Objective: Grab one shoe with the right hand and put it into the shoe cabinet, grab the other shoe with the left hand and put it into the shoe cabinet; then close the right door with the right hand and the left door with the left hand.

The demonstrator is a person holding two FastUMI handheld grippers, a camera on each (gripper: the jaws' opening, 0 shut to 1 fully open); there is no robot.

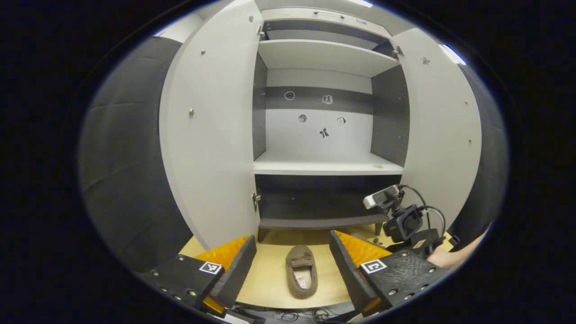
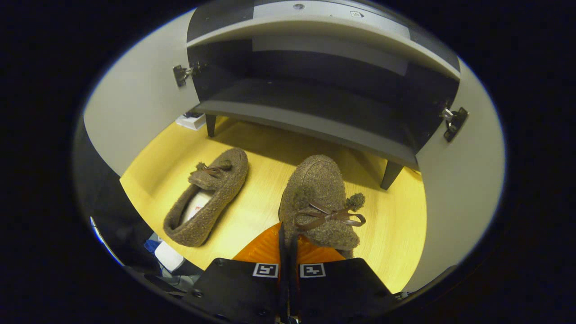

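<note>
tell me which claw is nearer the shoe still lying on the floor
Left. The left claw hangs open just above that shoe; the right claw grips the other shoe beside it.

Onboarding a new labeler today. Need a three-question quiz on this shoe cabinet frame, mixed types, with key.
1. True or false: both doors of the shoe cabinet are closed.
2. Multiple choice: the right claw is (A) open above the floor, (B) shut on a slipper, (C) pushing a door.
3. Short answer: where does the other slipper lie with respect to the left claw?

Key
1. False: both doors stand open.
2. B: it pinches the heel of the bow-tied slipper, toe toward the bottom shelf.
3. On the wooden floor before the cabinet, between the open fingers, not gripped.
</note>
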